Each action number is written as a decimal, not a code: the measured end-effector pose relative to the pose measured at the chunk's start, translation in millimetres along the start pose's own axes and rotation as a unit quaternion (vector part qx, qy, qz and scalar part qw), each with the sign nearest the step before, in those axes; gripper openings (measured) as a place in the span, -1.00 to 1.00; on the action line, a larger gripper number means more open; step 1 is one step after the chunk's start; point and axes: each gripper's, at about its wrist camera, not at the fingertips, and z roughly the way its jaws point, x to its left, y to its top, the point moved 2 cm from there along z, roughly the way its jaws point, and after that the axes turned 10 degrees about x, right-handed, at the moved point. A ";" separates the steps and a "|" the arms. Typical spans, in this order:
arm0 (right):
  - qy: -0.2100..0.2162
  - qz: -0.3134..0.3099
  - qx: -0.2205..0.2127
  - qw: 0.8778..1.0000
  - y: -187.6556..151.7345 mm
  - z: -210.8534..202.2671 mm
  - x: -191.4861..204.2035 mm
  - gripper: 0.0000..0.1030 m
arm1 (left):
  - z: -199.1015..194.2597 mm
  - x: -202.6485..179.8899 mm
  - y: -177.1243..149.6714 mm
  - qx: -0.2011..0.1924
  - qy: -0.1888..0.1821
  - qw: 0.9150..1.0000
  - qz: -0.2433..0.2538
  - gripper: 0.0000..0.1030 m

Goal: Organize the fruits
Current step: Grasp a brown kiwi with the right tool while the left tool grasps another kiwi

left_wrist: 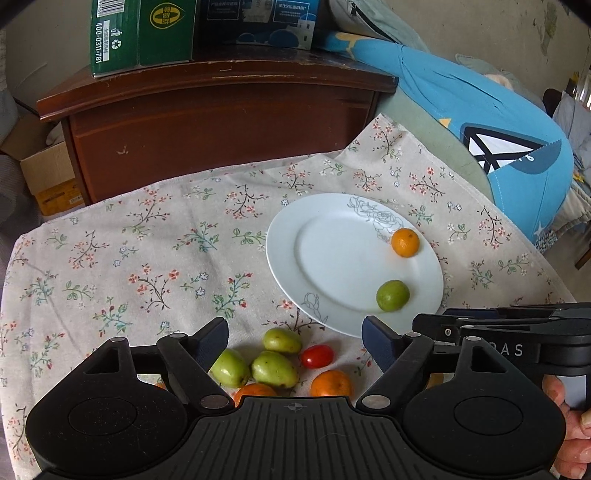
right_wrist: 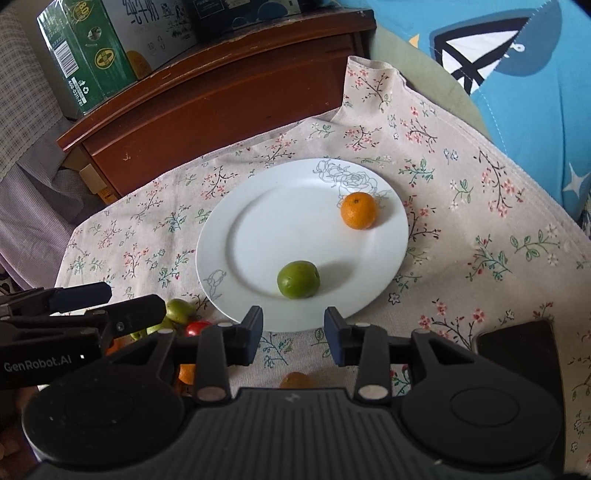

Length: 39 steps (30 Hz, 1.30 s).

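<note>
1. I see a white plate [right_wrist: 236,206] on the flowered cloth [left_wrist: 110,258] that covers the table. It holds two fruits, well apart: an orange [right_wrist: 358,210] by the rose drawing on the far rim, and a round green fruit [right_wrist: 298,279] nearer me.
2. My left tongs [left_wrist: 295,341] are spread wide with nothing between them. They hover over a loose cluster on the cloth, just beside the plate's near rim: three green fruits [left_wrist: 275,369], a small red tomato [left_wrist: 317,356] and two more oranges [left_wrist: 330,384].
3. My right tongs [right_wrist: 293,338] are apart and empty too, sitting at the plate's near edge, just short of the green fruit.
4. Behind the table stands a brown wooden cabinet [left_wrist: 221,122] with a green carton [left_wrist: 142,33] on top.
</note>
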 end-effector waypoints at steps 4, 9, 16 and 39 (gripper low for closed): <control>0.001 -0.005 0.014 1.000 -6.3 -2.7 0.2 -0.28 | -7.1 -0.5 -13.3 0.005 -0.011 1.000 -0.007 0.58; -0.003 -0.014 0.035 0.999 -15.2 -3.3 0.6 -0.28 | -11.4 -2.3 -33.1 0.016 -0.009 1.000 -0.010 0.58; -0.010 -0.033 0.055 0.998 -25.3 0.2 3.3 -0.28 | -11.0 -9.6 -56.3 0.033 -0.015 0.999 -0.008 0.57; -0.018 -0.036 0.077 0.996 -29.7 14.1 3.9 -0.28 | 16.8 -34.0 -80.8 0.045 -0.034 0.998 0.031 -0.18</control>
